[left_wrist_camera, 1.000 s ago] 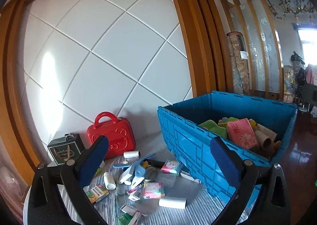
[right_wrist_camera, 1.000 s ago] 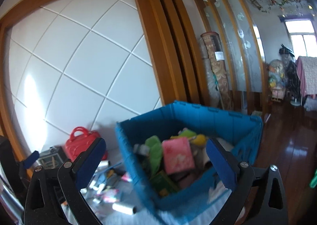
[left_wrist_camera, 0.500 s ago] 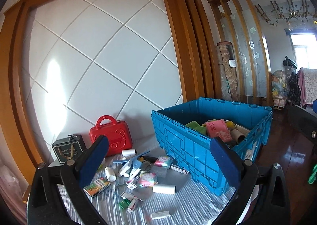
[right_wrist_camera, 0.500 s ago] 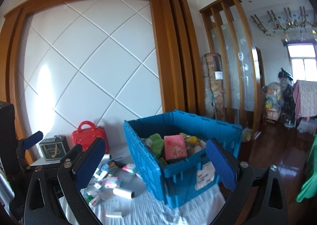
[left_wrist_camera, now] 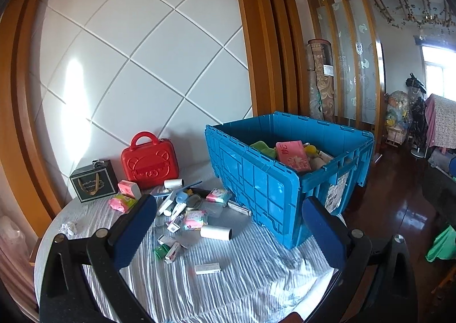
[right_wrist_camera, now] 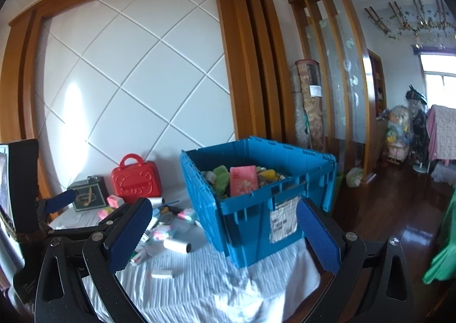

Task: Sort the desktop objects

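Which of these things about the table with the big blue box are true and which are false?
1. The blue crate is empty. False: it holds a pink packet and other things.
2. The red case stands against the wall. True.
3. Both grippers are open and hold nothing. True: left gripper, right gripper.
4. The white roll lies inside the crate. False: it lies on the table, beside the crate.
5. The black box sits right of the red case. False: left.
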{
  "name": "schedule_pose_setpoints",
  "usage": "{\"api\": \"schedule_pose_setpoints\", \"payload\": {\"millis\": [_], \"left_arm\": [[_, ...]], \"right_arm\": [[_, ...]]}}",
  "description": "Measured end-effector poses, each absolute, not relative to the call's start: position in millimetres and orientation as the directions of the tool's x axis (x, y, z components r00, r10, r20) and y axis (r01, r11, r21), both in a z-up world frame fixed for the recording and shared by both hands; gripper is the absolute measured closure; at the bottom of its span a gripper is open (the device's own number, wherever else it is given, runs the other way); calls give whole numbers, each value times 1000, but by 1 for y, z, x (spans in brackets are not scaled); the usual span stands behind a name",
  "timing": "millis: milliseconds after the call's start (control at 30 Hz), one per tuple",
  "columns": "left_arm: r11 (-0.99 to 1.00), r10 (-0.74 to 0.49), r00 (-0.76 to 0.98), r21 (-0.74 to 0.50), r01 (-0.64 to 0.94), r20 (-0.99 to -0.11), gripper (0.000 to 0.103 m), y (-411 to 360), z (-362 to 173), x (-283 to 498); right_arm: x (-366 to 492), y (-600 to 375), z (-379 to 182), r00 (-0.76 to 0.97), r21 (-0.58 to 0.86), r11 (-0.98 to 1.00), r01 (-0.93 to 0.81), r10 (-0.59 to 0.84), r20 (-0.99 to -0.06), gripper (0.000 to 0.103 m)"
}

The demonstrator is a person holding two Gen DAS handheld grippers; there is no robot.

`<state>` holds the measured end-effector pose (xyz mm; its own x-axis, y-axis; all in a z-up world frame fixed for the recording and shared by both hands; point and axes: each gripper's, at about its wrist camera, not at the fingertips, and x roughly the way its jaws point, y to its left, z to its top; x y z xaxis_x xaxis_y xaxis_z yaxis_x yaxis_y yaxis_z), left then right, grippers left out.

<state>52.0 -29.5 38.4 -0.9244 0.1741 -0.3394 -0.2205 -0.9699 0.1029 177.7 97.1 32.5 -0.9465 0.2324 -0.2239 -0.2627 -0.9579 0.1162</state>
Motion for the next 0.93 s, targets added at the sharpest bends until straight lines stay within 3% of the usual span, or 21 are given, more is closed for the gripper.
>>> {"api": "schedule_pose_setpoints", "payload": {"millis": [933], "left_arm": [[-970,188,-929,89,-227,-319,0,-23,48,64]], "right_arm": [[187,125,26,-933,123,-945,-302,267,-240,1]]}}
